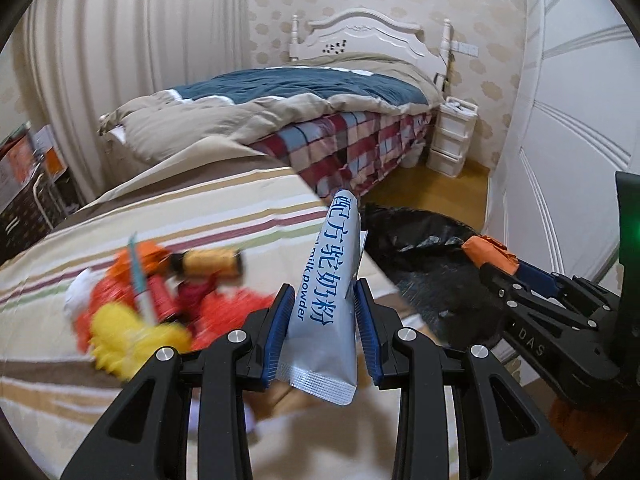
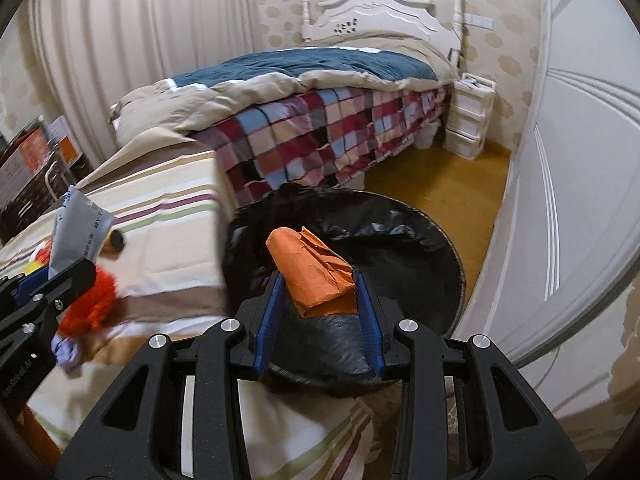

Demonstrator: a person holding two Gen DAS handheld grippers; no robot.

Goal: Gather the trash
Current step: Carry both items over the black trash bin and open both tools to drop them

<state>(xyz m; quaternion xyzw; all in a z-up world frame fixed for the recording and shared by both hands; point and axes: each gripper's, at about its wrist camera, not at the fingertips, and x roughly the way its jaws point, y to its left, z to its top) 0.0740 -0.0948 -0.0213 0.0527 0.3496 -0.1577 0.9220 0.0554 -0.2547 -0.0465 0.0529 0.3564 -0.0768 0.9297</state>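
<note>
- Evidently both hands are ferrying trash toward the bin: the left claw (image 1: pixel 324 308) is narrowed onto a silver milk-powder sachet (image 1: pixel 328 280), and the right claw (image 2: pixel 318 300) is narrowed onto a crumpled orange paper wad (image 2: pixel 314 270).
- The sachet stands nearly upright between the blue pads (image 1: pixel 280 320), gripped low near its crimped seal, probably so its long body hangs clear of the striped bed sheet (image 1: pixel 200 208) while it travels.
- The paper wad is clamped across its width, with most of its bulk sticking out past the fingertips; that should let it fall freely once the pads part.
- The black-lined trash bin (image 2: pixel 400 240) sits on the floor just beside the corner of the striped bed, within easy reach of the clutter being cleared.
- In the right wrist view the wad appears over the bin's open mouth, so I judge it close to its drop; the sachet seems to be above the bed's edge, with the bin to its right.
- Left on the sheet are a red and yellow plush toy (image 1: pixel 132 320), a small amber bottle (image 1: pixel 212 262) and a teal pen-like stick (image 1: pixel 138 276), all blurred; which count as trash is unclear.
- The far bed with the checked cover (image 2: pixel 320 136) looks uninvolved.
</note>
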